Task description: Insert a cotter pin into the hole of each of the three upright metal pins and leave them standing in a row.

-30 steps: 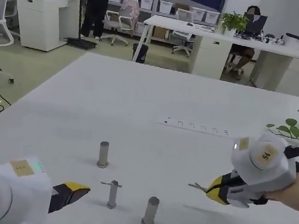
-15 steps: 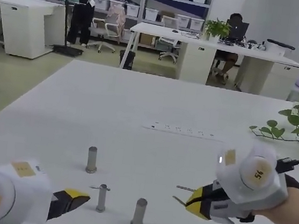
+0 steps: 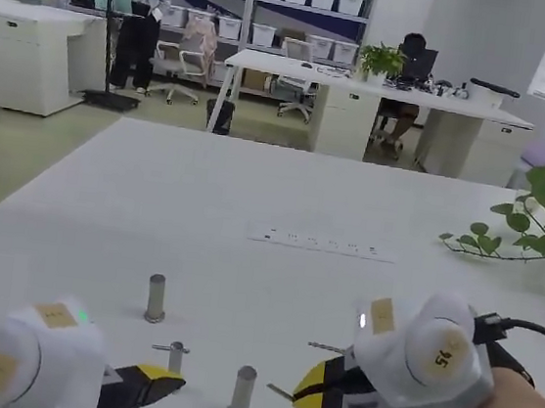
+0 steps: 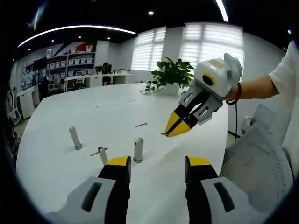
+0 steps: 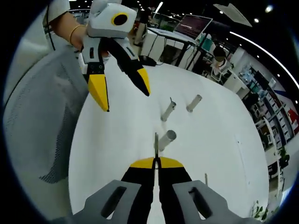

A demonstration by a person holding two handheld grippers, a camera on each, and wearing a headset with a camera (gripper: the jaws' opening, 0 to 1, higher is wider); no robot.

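Your right hand-held gripper (image 3: 298,396) holds the held cotter pin (image 3: 280,392) just beside the near metal pin (image 3: 243,396).
Its jaws are pressed together on the rear of that cotter pin, whose tip points at the top of the near metal pin; the head view shows a gap between the two; your left hand-held gripper (image 3: 161,386) hovers low on the other side of the row with its jaws spread wide and nothing between them; the middle metal pin (image 3: 175,356) stands just beyond its tips and carries a crosswise cotter pin (image 3: 166,348) through its top; the far metal pin (image 3: 155,299) stands upright and bare; a loose cotter pin (image 3: 324,347) lies flat on the table (image 3: 254,192), just behind your right hand-held gripper.
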